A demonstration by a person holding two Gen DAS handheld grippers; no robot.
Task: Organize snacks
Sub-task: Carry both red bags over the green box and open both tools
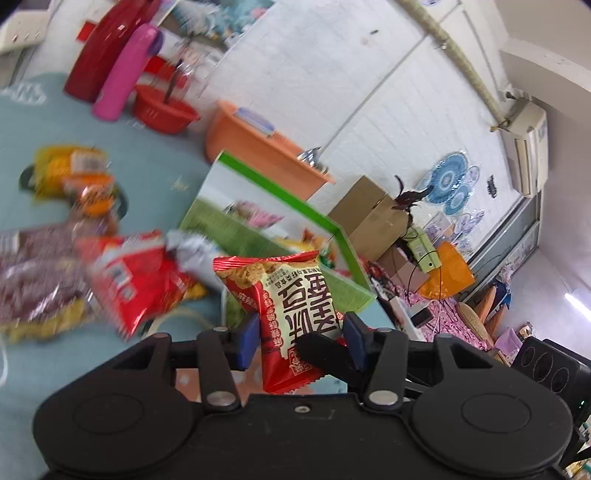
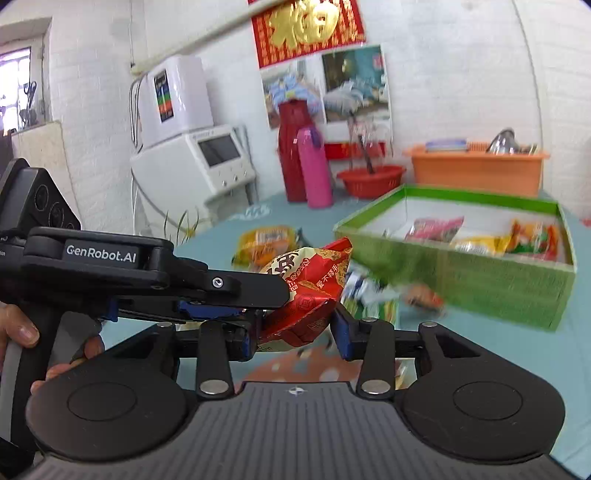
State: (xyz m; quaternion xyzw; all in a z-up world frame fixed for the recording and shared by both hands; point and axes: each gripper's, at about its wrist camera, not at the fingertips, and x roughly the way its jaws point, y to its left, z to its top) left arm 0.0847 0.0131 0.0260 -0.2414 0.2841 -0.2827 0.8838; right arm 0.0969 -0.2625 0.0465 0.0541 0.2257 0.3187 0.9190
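Two close wrist views along the fingers, angled slightly downward over the teal table (image 1: 155,162), both sharing the green box (image 2: 480,280).

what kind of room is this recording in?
Most likely a lived-in home, perhaps a kitchen or dining corner. Cues: a red good-luck banner on the white brick wall, thermos flasks and plastic wash basins at the back of the table, and a wall-mounted air conditioner.

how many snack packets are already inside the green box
3 visible in the green box, from the right wrist view: a pink packet at left, a yellow one in the middle, an orange-green one at right. Others may be hidden below.
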